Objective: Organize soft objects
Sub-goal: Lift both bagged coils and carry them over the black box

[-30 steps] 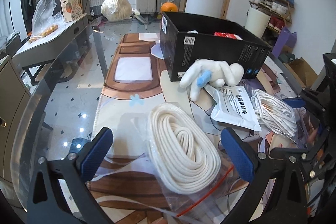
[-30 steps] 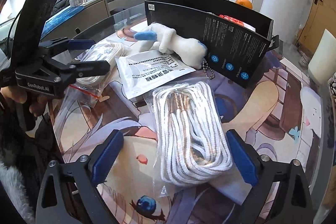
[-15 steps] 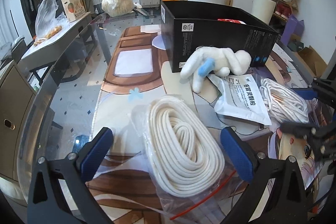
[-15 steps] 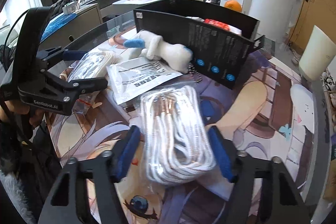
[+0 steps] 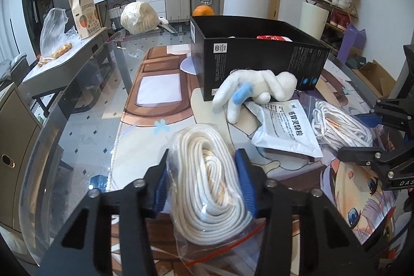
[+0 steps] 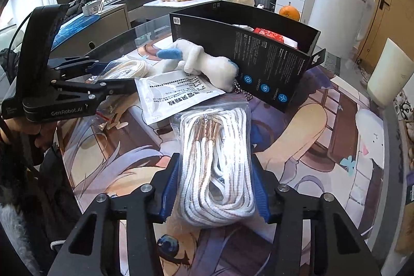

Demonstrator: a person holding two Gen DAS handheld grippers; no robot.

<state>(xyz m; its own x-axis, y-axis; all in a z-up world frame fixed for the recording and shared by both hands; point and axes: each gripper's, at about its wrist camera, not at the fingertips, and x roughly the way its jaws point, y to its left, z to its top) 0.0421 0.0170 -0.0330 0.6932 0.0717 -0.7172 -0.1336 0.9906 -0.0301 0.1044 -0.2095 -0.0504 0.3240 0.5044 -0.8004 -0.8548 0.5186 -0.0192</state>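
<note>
Closing left tool (image 5: 204, 179) clamps cream rope bag (image 5: 207, 188), near tabletop (image 5: 85, 146) edge; closing right tool (image 6: 216, 183) pinches striped rope bag (image 6: 217, 172). Black box (image 5: 258, 64) far centre; bare glass left.

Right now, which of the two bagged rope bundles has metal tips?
The striped white rope bundle in the right claw: copper-coloured tips show. The plain cream rope bundle shows none.

wrist views, close, downward, sharing black box (image 5: 258, 64)
</note>
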